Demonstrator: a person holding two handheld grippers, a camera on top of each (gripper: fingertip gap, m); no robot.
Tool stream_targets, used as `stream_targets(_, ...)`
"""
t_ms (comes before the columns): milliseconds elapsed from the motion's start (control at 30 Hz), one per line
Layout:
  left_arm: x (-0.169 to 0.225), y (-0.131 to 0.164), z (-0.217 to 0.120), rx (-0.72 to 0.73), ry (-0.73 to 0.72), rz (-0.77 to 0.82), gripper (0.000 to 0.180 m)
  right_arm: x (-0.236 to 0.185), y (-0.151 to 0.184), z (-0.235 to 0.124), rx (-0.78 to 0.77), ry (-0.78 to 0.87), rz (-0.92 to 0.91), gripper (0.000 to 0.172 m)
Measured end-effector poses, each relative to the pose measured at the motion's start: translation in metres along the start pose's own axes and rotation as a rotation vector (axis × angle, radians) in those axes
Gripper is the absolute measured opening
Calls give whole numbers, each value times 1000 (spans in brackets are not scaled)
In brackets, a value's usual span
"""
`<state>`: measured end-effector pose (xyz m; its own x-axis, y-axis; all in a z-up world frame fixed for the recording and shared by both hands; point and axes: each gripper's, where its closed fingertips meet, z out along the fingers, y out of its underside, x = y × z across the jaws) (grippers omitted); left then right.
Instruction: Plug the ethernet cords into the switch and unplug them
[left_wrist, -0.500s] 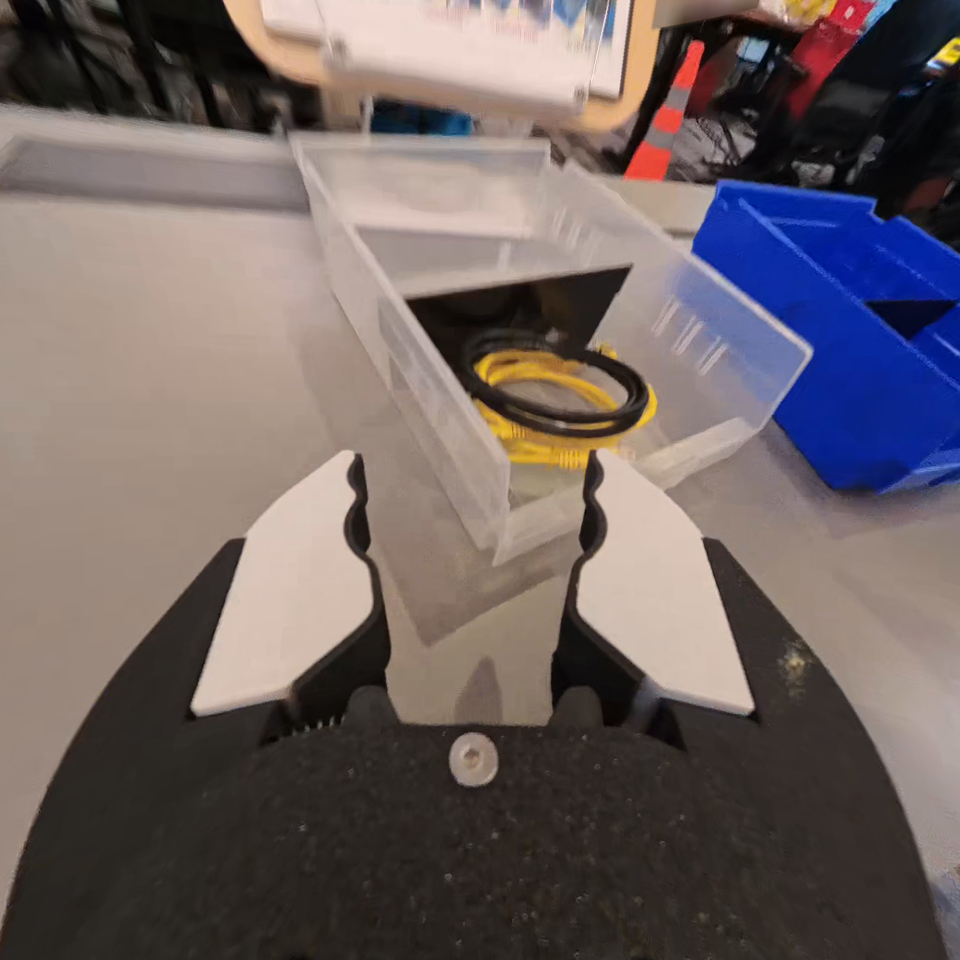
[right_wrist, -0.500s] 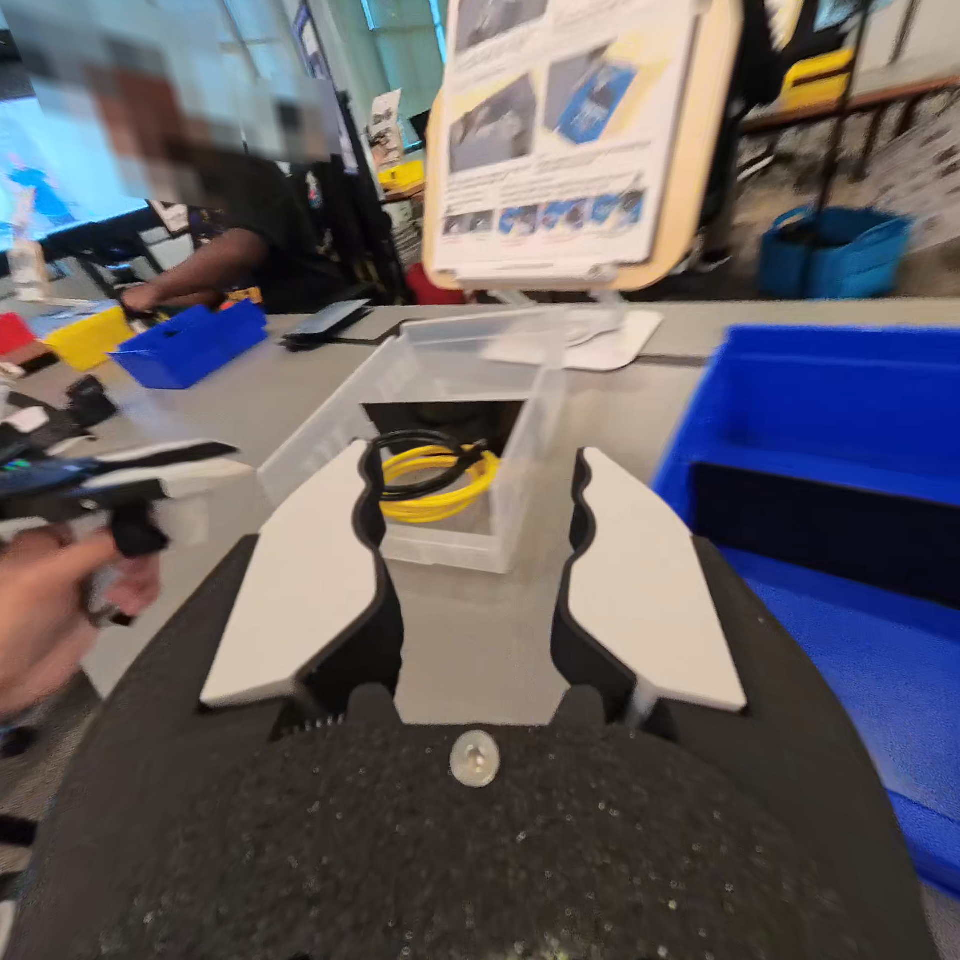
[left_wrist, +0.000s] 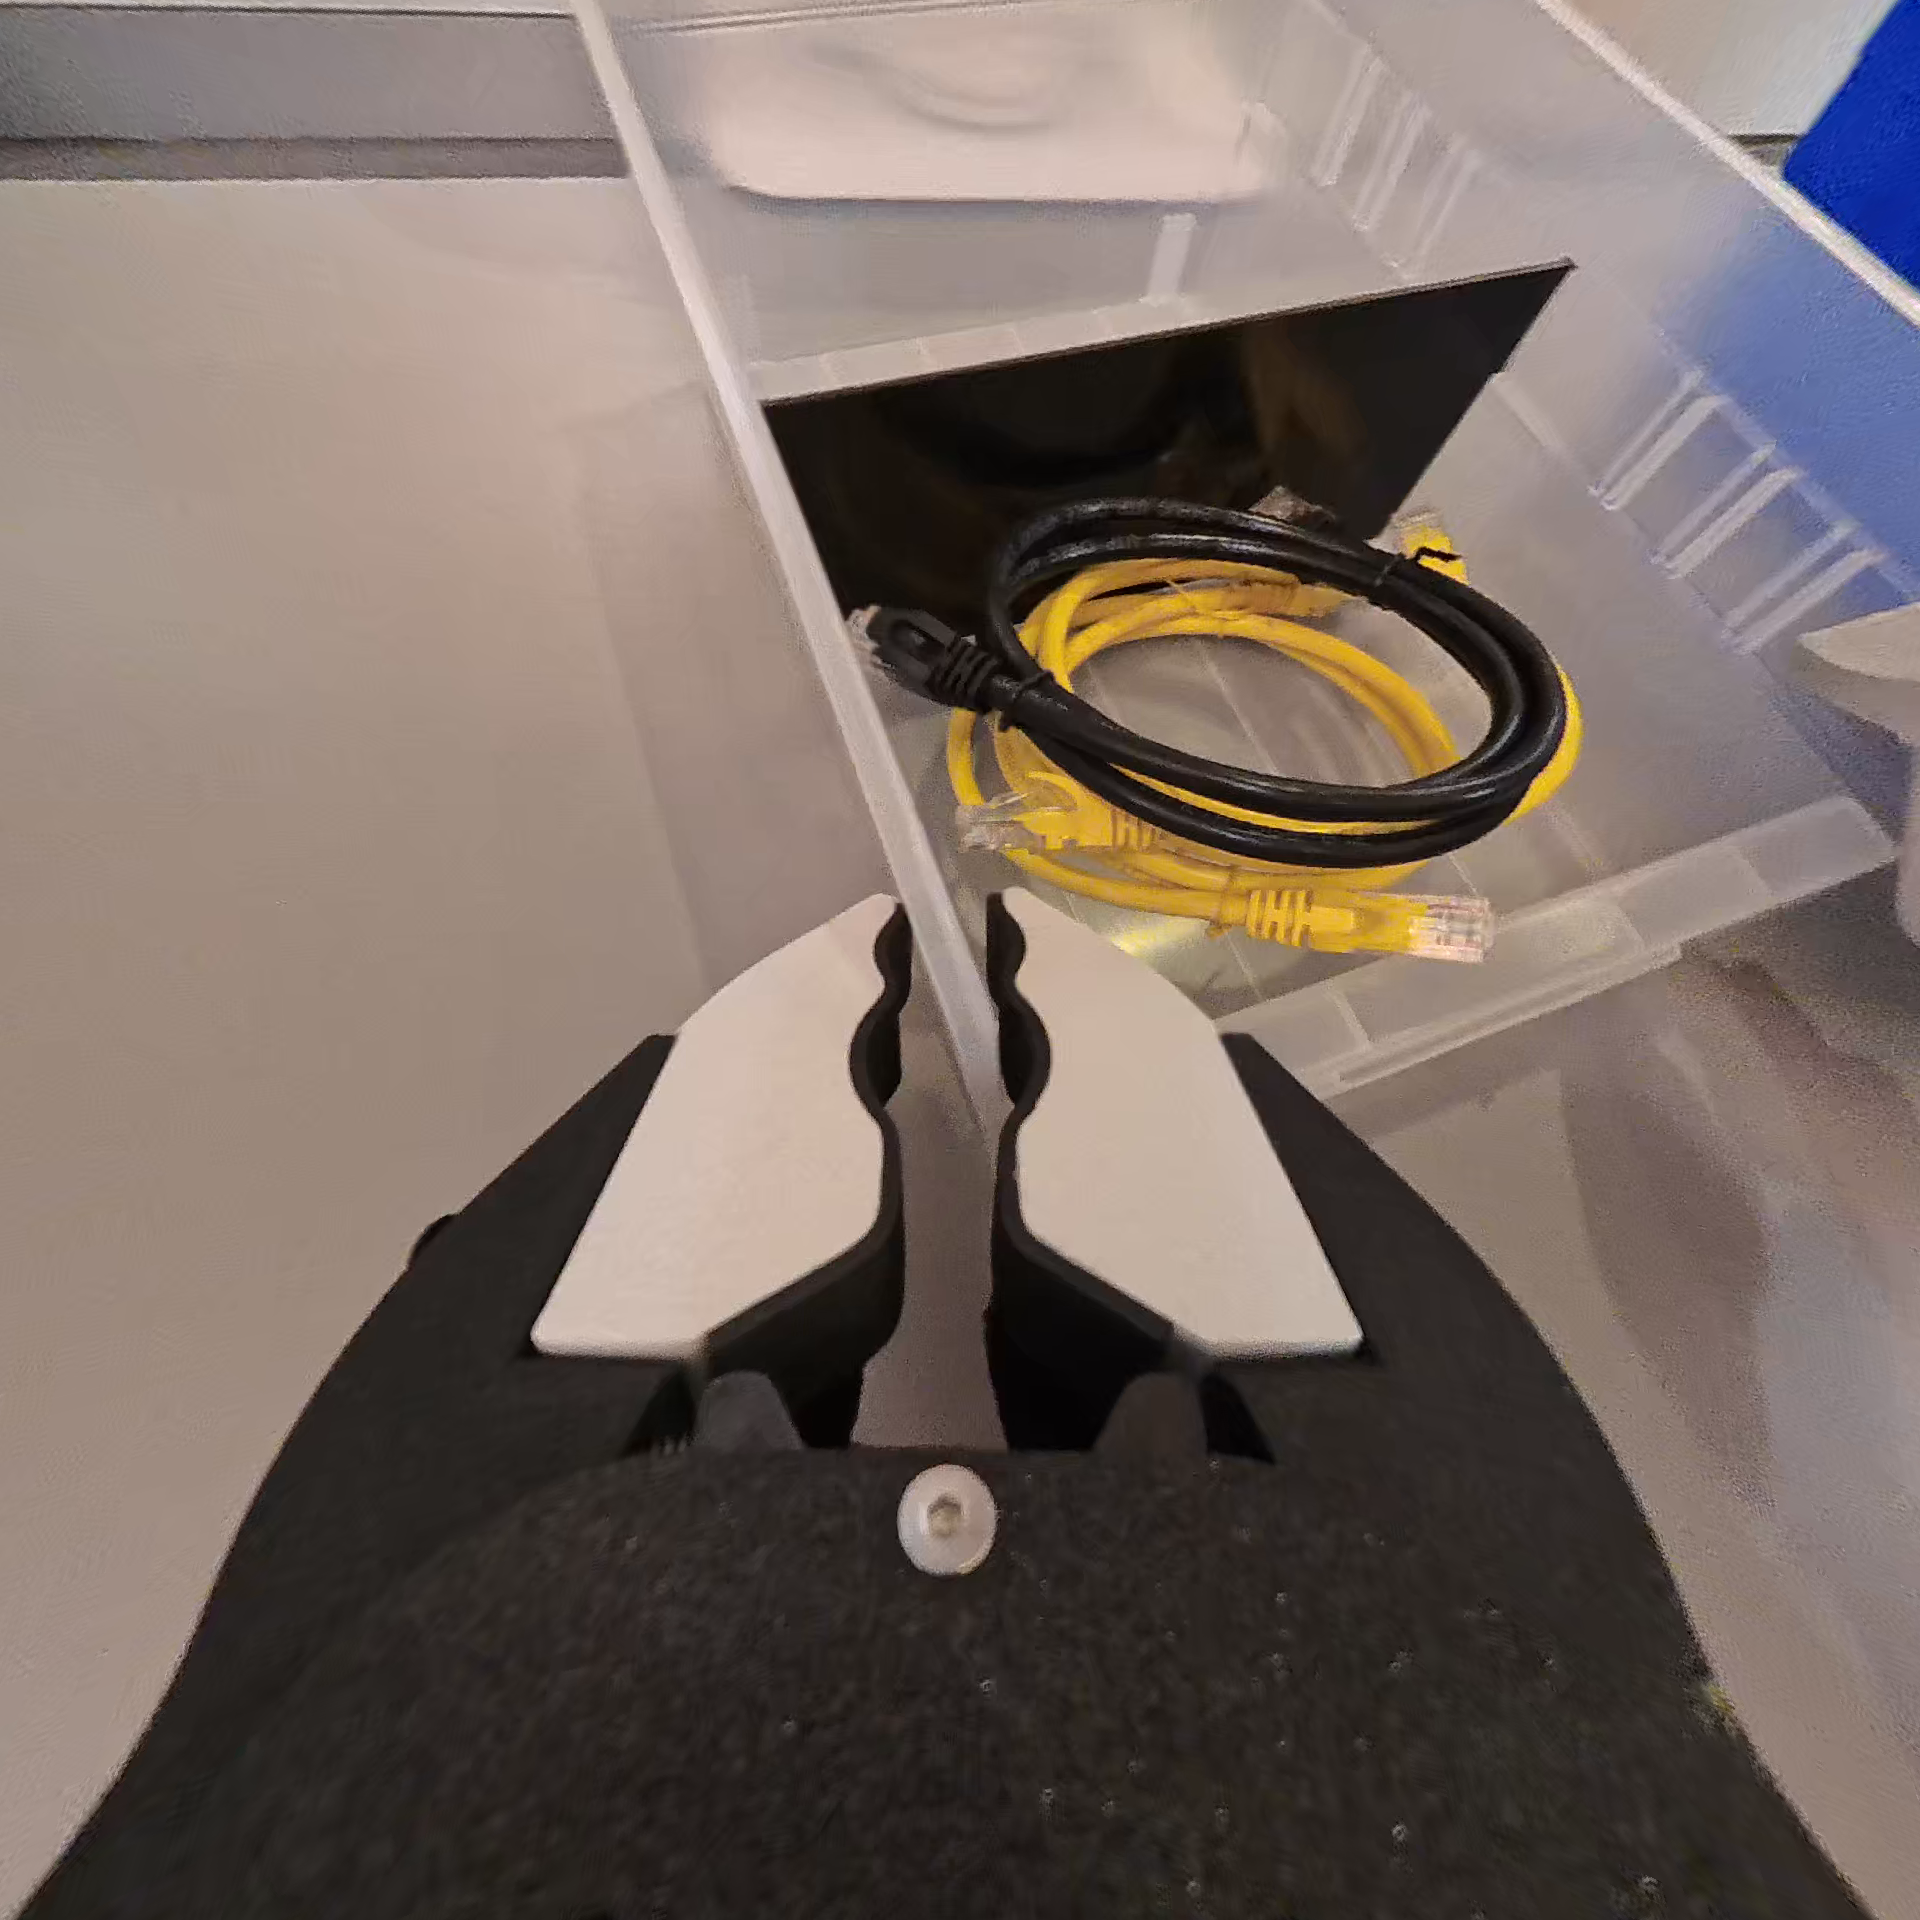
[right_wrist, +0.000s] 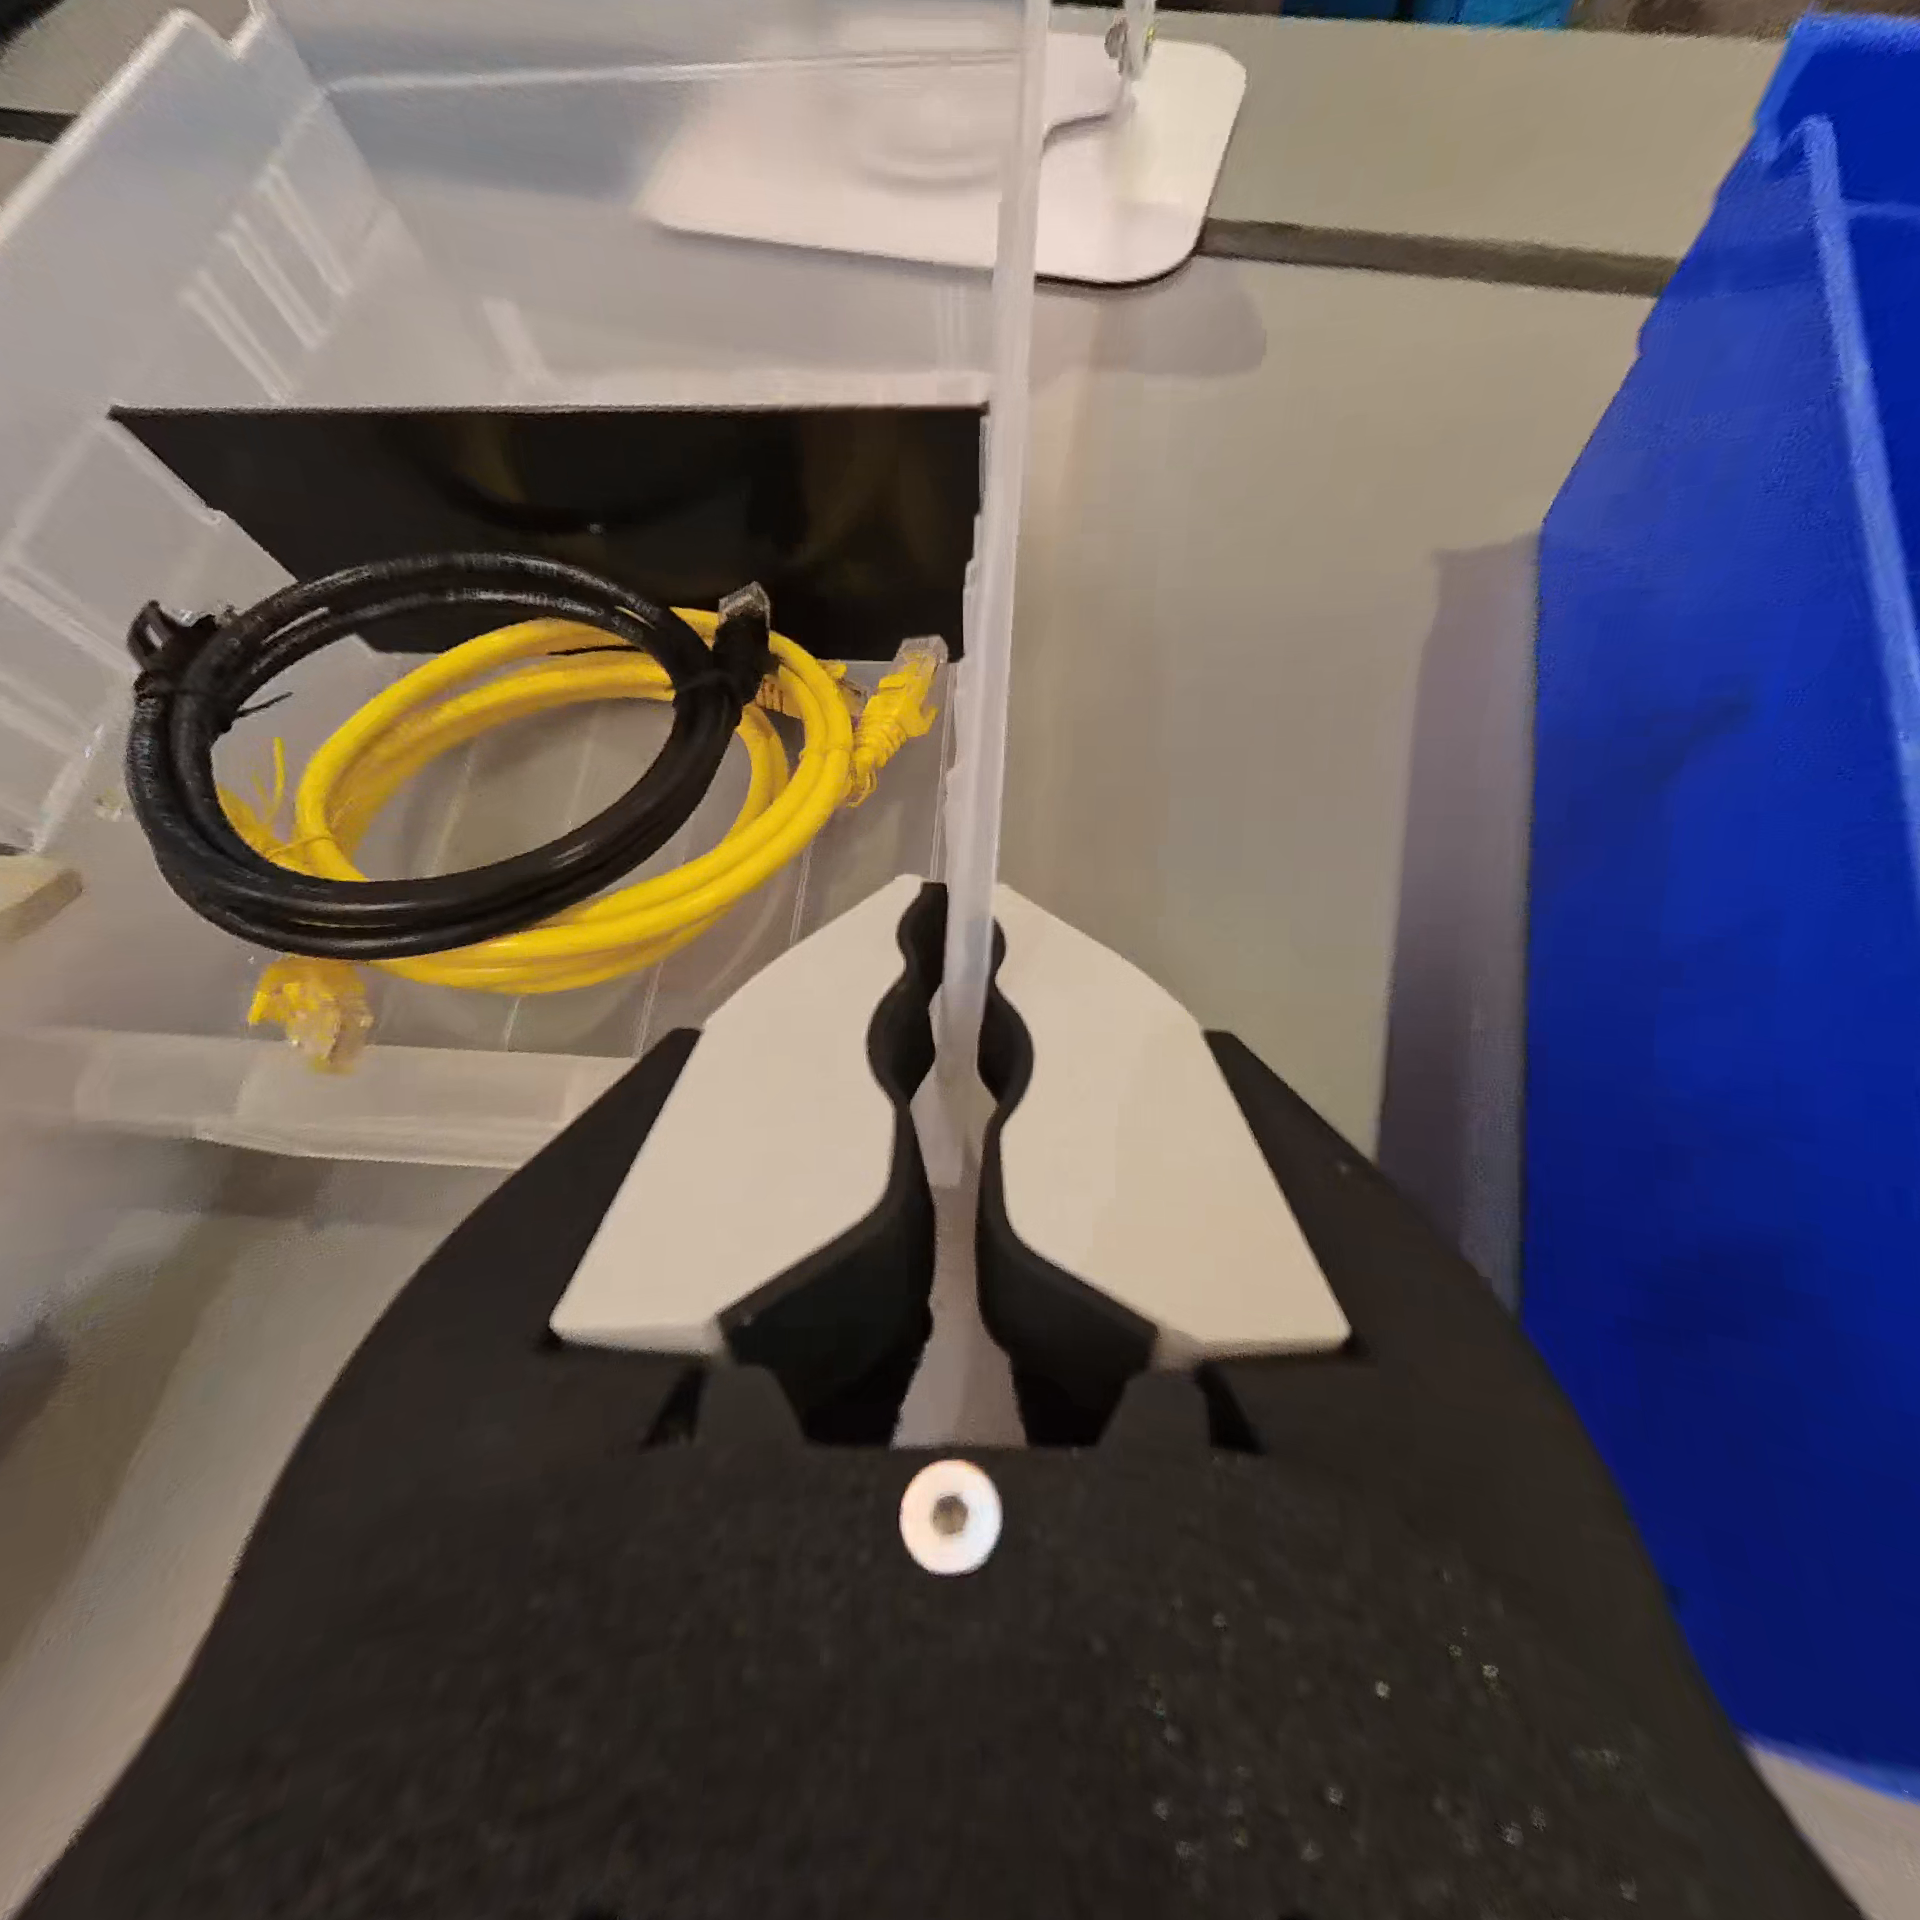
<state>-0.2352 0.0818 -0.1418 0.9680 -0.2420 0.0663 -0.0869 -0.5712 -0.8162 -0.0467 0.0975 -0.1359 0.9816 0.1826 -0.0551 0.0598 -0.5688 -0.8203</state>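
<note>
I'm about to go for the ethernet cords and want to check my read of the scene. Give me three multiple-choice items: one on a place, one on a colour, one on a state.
1. Where do the cords lie?
A. In the blue bin
B. In the clear bin
C. On the bare table

2. What colour is the coil on top?
A. Black
B. Yellow
C. Blue

3. What state are the yellow cords in?
A. Plugged in at both ends
B. Stretched out straight
C. Coiled, with plug ends free

Answers:
1. B, because both wrist views show the coils inside the see-through walls.
2. A, because the black loop crosses over the yellow loops.
3. C, because the yellow loops are wound together and clear-tipped plugs stick out loose.
</note>
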Motion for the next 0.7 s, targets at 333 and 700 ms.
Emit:
stream_targets(333, -124, -48, -58, 150, -121, 55, 3, -122, -37, -7, 123, -31, -64, 5)
stream_targets(700, -292, -2, -93, 155, -147, 33, 3, -298, -27, 30, 166, -79, 9, 7)
